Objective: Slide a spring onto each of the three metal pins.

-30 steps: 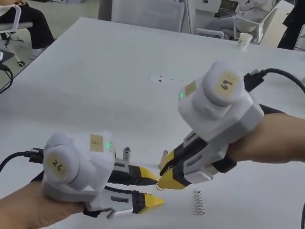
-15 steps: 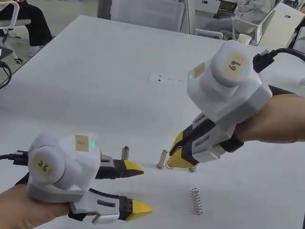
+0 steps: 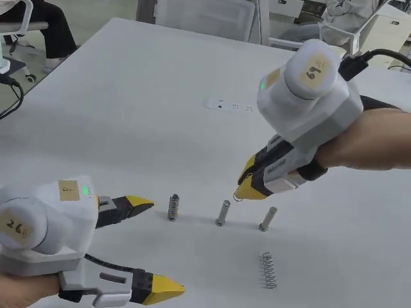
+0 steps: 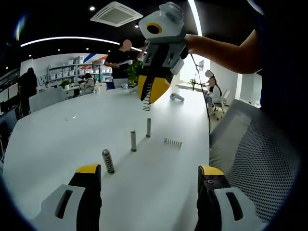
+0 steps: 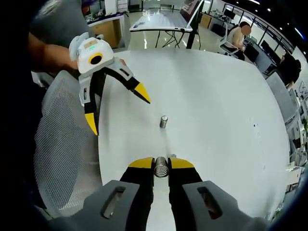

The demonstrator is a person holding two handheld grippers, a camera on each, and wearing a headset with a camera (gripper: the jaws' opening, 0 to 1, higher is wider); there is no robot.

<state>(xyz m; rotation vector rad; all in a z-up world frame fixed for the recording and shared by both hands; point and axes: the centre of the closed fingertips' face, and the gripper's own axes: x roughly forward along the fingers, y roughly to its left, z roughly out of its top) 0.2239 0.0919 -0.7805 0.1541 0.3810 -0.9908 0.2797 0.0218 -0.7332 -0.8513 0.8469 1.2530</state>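
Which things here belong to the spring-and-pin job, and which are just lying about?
Job: pin with spring, bare middle pin, bare end pin, held spring, right tool, loose spring, left tool.
Lying about: socket strip, chair.

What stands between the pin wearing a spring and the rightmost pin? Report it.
One bare metal pin, in the head view, standing between the spring-wearing pin and the rightmost pin.

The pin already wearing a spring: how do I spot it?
On the white table stand three upright metal pins in a row. In the head view it is the leftmost pin: a coil wraps it; the middle pin and right pin are bare.
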